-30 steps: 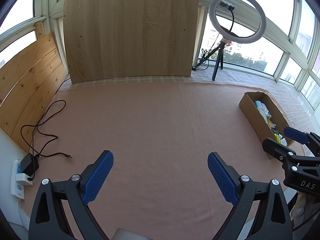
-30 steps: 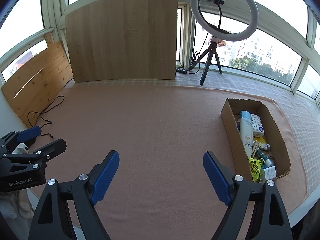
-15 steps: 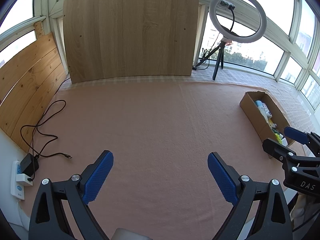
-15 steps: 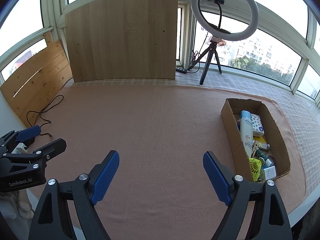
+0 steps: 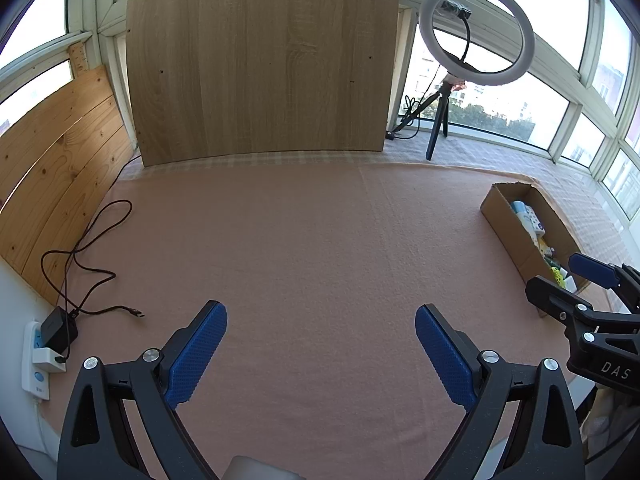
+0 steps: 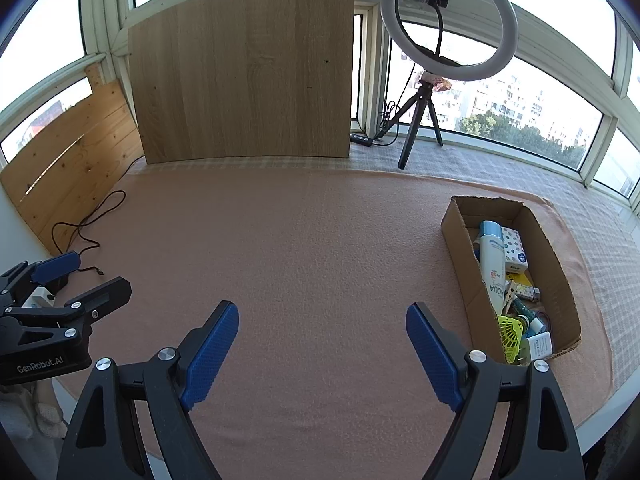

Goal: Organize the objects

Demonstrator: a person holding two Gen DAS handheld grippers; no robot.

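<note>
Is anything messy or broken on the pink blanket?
Nothing is spilled. The cardboard box has a ragged, torn far rim, and its things, like the white bottle and yellow fan, lie jumbled together. A black cable sprawls loose on the blanket, its plug end unconnected.

A pink blanket [image 6: 320,240] bears a cardboard box [image 6: 464,264], with a black cable [image 5: 88,240] at its far side.

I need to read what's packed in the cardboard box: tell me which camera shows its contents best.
The right wrist view: the cardboard box lies close, open top showing bottle, packets and a yellow item. In the left wrist view the box sits far right, partly behind the right gripper.
</note>
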